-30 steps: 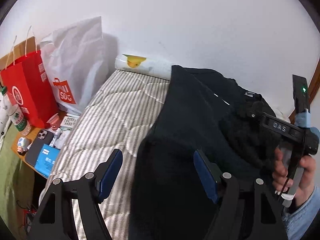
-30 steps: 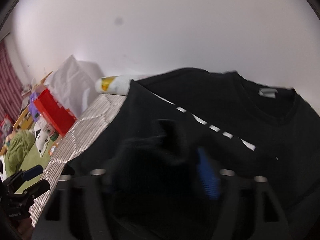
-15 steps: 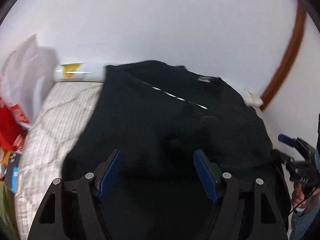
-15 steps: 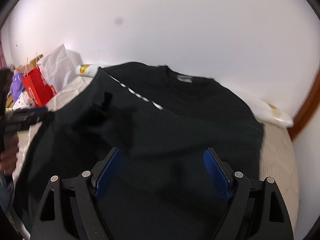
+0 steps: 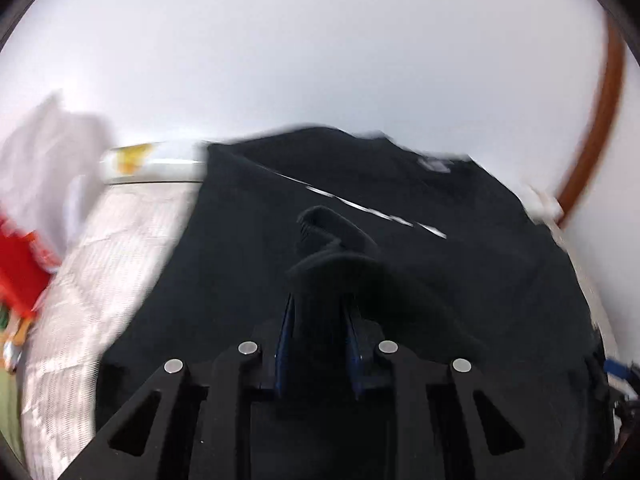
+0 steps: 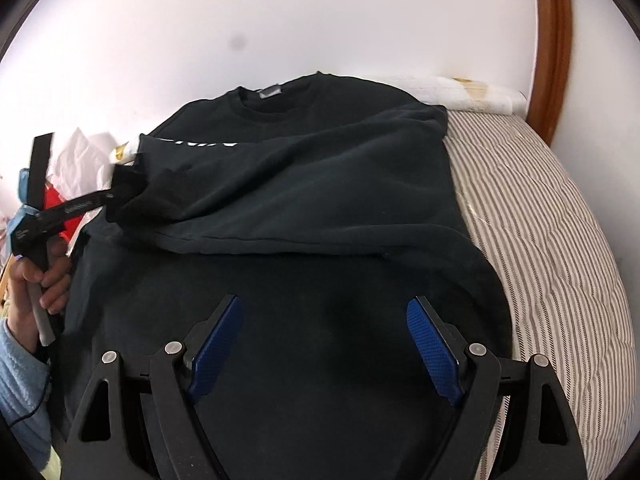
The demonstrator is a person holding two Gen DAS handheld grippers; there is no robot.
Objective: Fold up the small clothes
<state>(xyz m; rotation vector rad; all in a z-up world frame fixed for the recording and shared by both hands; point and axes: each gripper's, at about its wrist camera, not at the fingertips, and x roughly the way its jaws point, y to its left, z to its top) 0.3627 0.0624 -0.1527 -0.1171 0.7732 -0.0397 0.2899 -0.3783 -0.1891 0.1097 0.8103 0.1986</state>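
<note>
Across the striped grey-and-white quilted bed (image 6: 552,216) I see the black long-sleeved sweatshirt (image 6: 320,184) spread flat, neckline and grey label toward the white wall (image 6: 320,20), one sleeve folded over its chest. Off the bed's left side stand a red paper shopping bag (image 5: 16,268) and a white plastic bag (image 5: 48,148); both are smeared by motion blur in the left wrist view, so I cannot tell what either holds. My left gripper (image 5: 318,320) has its jaws nearly together on a bunched sleeve cuff of the sweatshirt, the fabric rising in a dark fold just ahead of the blue pads. From the right wrist view I see that same gripper (image 6: 120,190) at the garment's left edge, clamped on the cuff, with the person's left hand (image 6: 40,280) around its handle and a light blue sleeve cut off by the frame. My right gripper (image 6: 324,340) hovers over the lower body of the sweatshirt with its jaws spread wide and nothing between them. A rolled white pillow with a yellow print (image 6: 460,90) lies along the wall at the head of the bed, partly hidden behind the sweatshirt's shoulders. A curved brown wooden bed frame (image 6: 554,48) rises at the right. Small items left of the bed are too blurred to name.
</note>
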